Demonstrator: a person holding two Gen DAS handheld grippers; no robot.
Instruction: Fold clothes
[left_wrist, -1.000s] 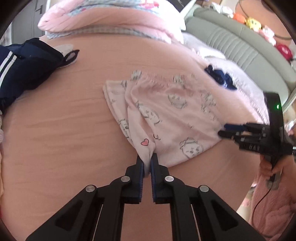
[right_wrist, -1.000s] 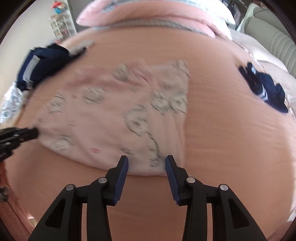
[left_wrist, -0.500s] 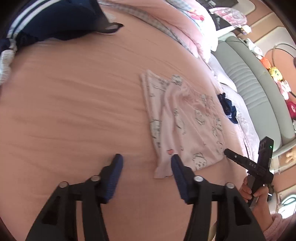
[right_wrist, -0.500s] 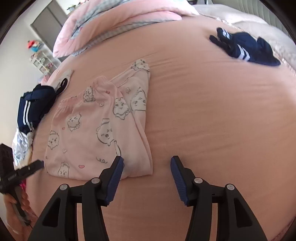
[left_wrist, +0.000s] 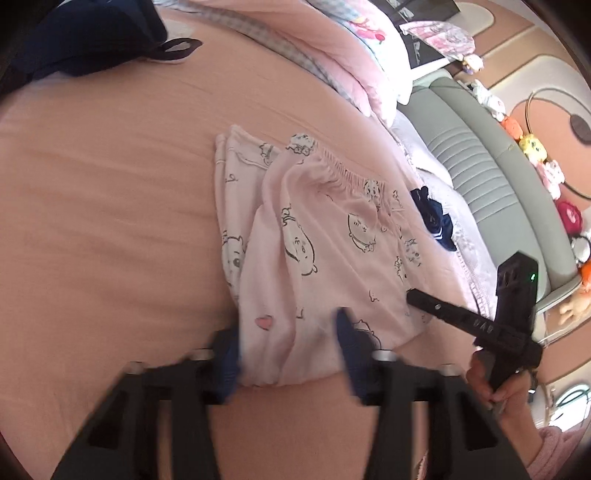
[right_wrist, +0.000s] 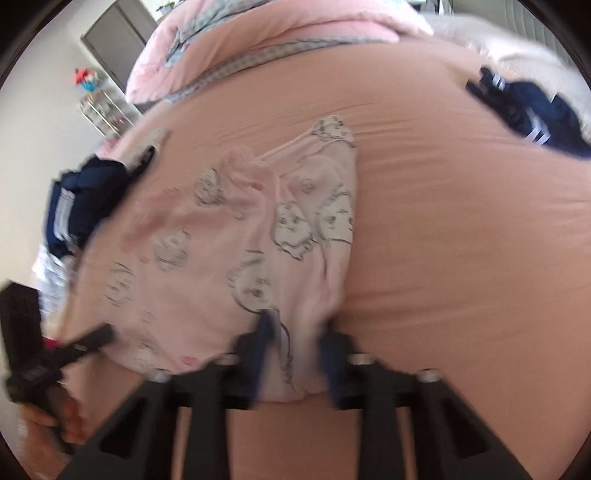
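Observation:
Pale pink shorts printed with cartoon faces lie partly folded on the peach bedsheet. Their gathered waistband is at the far side. My left gripper is open and low over the sheet, with the near left edge of the shorts lying between its blue pads. In the right wrist view, the shorts spread ahead. My right gripper is open, its pads either side of the near right corner of the cloth. From the left wrist view, the right gripper shows side-on at the fabric's right edge, held by a hand.
Navy striped clothes are heaped at the far left of the bed, and a small navy piece lies to the right. A pink duvet and pillows fill the far end. A grey-green padded headboard carries plush toys.
The left gripper, shut on the shorts' near corner a second ago, has let go and opened. Both grippers have moved in to the near edge. The right jaws stand closer together than before.

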